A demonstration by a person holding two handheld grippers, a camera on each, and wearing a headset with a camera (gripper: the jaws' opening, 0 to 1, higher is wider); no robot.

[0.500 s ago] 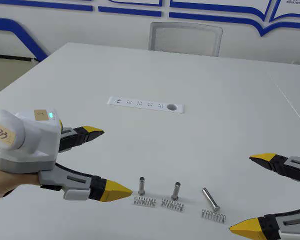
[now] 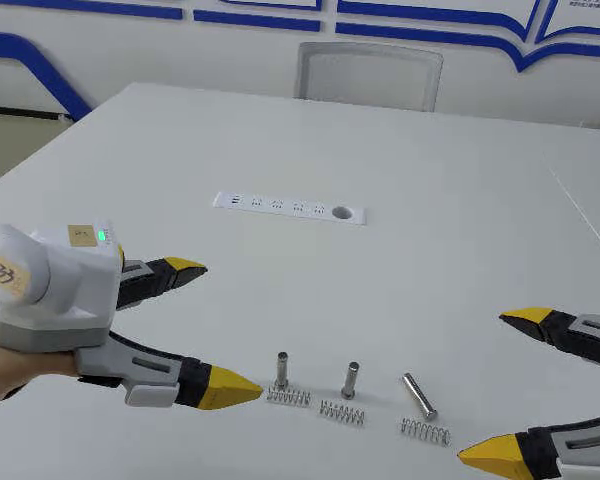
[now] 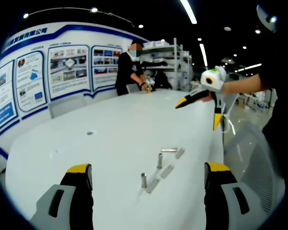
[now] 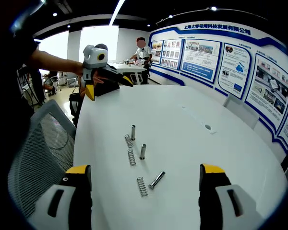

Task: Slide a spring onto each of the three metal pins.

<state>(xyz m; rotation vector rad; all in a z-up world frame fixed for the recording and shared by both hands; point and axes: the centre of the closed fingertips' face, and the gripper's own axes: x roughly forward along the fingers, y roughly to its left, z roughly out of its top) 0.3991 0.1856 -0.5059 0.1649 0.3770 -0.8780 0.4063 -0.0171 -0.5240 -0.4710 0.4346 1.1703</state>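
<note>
Left gripper [image 2: 223,325], right gripper [image 2: 490,388] — both jaws wide apart, empty. Three pins [image 2: 282,368] on table [image 2: 380,160] between grippers: two upright, one flat. Springs [image 2: 289,397] lie beside them — light, squashy, probably roll; pinch gently mid-coil.

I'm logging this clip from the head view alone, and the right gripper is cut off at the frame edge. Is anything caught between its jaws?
Observer: No. In the right gripper view the right gripper is open wide, with nothing between its jaws.
Operator: Is anyone else in the room?
Observer: Yes. In the left gripper view a person stands by the far end of the table.
Operator: Anything on the near side, below my frame?
Observer: In the right gripper view, a mesh chair stands beside the table edge nearest the person holding the grippers.
</note>
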